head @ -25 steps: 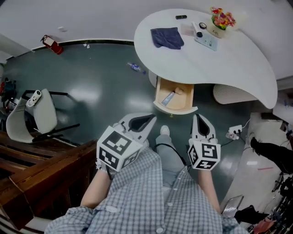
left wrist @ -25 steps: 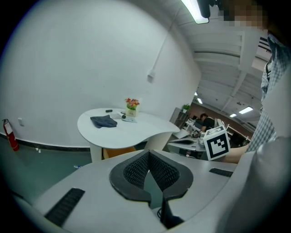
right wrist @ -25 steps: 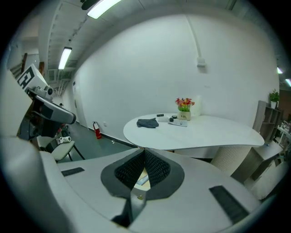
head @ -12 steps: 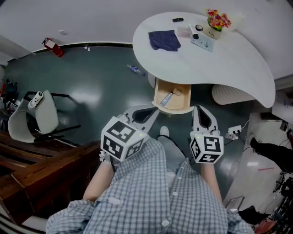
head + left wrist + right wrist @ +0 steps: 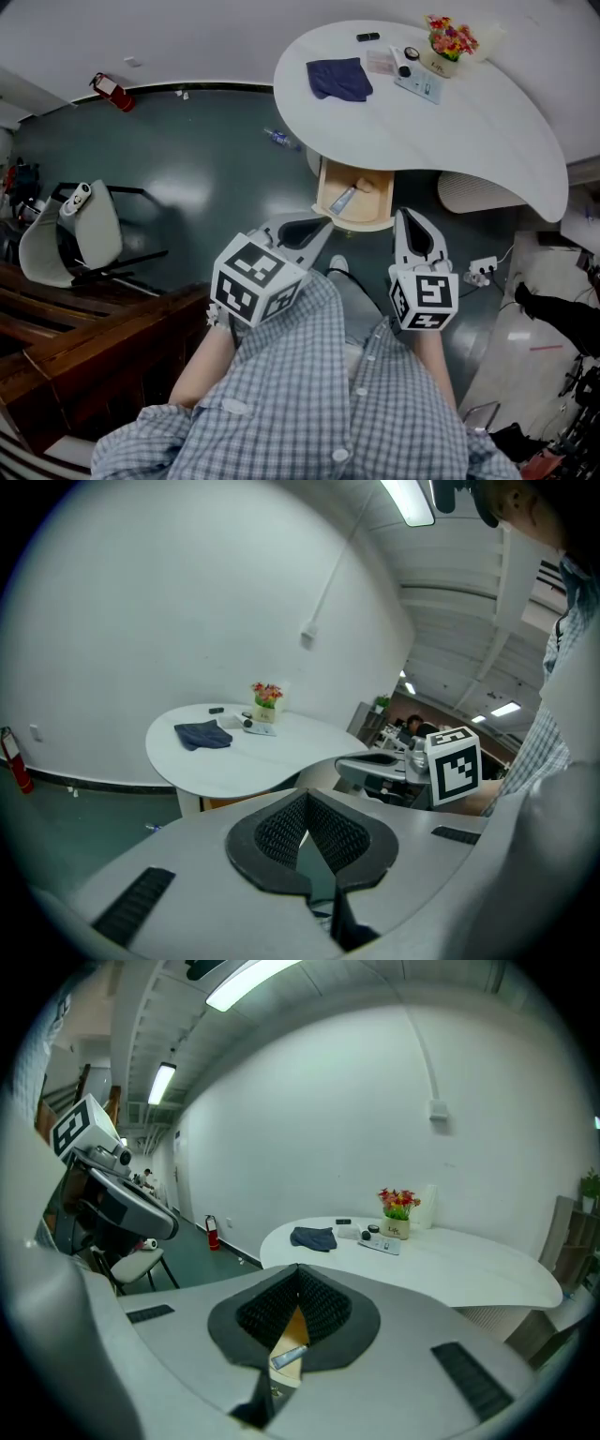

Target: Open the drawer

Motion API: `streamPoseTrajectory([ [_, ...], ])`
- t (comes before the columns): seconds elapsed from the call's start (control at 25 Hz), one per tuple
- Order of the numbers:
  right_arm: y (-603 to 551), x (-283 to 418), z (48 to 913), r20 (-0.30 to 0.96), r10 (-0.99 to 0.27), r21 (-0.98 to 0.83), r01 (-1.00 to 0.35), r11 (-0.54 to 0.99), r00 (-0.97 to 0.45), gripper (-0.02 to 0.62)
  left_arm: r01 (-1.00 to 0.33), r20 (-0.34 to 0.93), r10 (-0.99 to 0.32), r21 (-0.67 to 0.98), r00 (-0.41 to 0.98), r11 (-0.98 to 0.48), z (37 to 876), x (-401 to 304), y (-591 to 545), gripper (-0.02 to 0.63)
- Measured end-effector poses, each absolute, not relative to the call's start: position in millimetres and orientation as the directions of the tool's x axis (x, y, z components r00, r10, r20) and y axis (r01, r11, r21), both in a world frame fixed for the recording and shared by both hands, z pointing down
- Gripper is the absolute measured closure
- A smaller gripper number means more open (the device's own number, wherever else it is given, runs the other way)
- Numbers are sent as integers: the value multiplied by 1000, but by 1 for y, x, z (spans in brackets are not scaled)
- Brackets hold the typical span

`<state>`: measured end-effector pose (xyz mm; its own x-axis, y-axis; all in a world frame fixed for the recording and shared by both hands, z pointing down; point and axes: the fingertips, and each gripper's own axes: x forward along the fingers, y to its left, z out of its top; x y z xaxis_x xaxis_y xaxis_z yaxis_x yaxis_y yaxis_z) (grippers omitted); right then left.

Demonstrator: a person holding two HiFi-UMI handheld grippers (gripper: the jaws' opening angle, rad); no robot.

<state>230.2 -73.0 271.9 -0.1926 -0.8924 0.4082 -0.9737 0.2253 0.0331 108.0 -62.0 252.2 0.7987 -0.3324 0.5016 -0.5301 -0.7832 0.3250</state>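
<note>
Head view: drawer [image 5: 354,197] is already pulled out, sticking out from under the near edge of the white table [image 5: 469,122], centre of frame. Light wood inside, w/ a small tube [image 5: 343,199] lying in it; another pale item beside it, too small to ID.

Left gripper [image 5: 314,227] sits lower centre-left, tips pointing up-right twd the drawer front but not touching it. In the left gripper view the jaws are pressed together at the tips [image 5: 306,794], nothing pinched, only floor showing thru the gap behind the pads.

Right gripper [image 5: 411,217] sits lower centre-right, just right of the drawer in frame, also clear of it. In the right gripper view its jaws are pressed together too [image 5: 298,1267], empty; drawer [image 5: 293,1324] & tube show thru the gap, well off.

On the table, upper part of frame: blue cloth [image 5: 339,78], flower pot [image 5: 448,45], a few small items near it.

Left side: chair [image 5: 80,230]. Upper left: fire extinguisher [image 5: 111,91] by the wall. Bottle [image 5: 279,139] on the floor, left of the table. Checked shirt [image 5: 319,394] fills bottom centre.
</note>
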Motion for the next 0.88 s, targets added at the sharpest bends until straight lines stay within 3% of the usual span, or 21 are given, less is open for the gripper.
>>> streamPoseTrajectory([
  [0.88,-69,230,282,445,-872,35,-969,244,-204,586,-547,514,-335,342,789,-764,261,106,-58,603],
])
